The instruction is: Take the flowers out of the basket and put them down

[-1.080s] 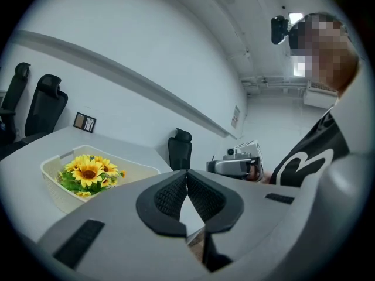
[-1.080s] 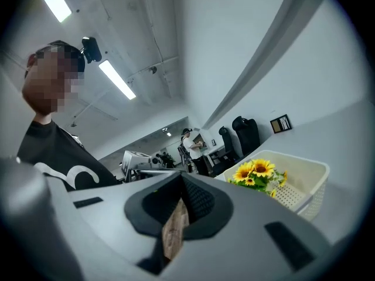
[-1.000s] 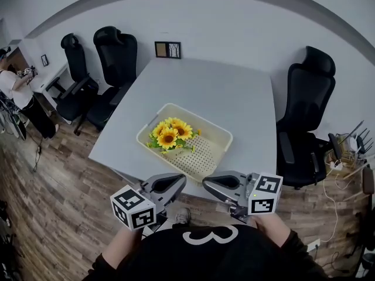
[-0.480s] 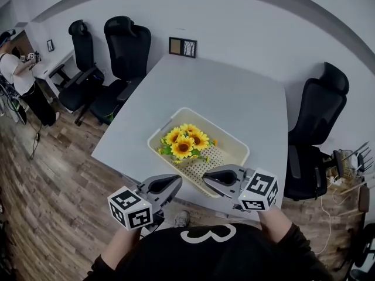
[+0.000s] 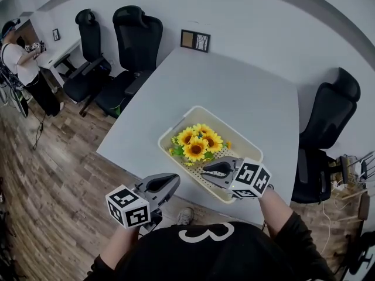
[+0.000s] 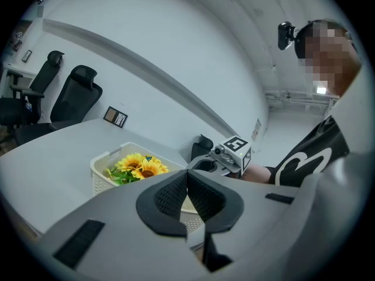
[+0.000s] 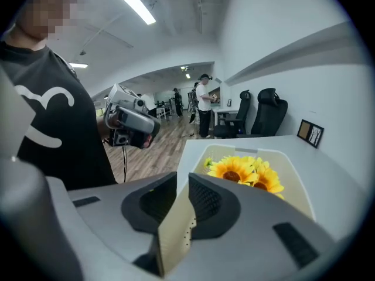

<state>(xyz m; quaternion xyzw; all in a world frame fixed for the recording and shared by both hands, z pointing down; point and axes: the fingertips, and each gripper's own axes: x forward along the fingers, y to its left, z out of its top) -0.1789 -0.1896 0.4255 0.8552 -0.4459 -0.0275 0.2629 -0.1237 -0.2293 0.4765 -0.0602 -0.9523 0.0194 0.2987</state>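
A bunch of yellow sunflowers [image 5: 198, 143] with green leaves lies in the left half of a cream perforated basket [image 5: 251, 151] on the grey table [image 5: 234, 92]. My right gripper [image 5: 204, 172] hovers over the basket's near part, just short of the flowers [image 7: 243, 171]. Its jaws [image 7: 182, 177] are opening, a narrow gap shows, and nothing is pressed between the pads. My left gripper [image 5: 175, 181] hangs in front of the table's near edge, off the basket, with its jaws [image 6: 187, 174] shut and empty. From the left gripper view the flowers [image 6: 137, 167] peek over the basket wall [image 6: 102, 170].
A small picture frame [image 5: 195, 40] stands at the table's far edge. Black office chairs stand at the far left [image 5: 137, 37] and at the right [image 5: 328, 116]. A person [image 5: 26, 69] stands by a desk at the far left on the wood floor.
My right gripper has moved forward from in front of the table to over the basket's near part, and its jaws have parted a little. The left gripper stays low before the table edge.
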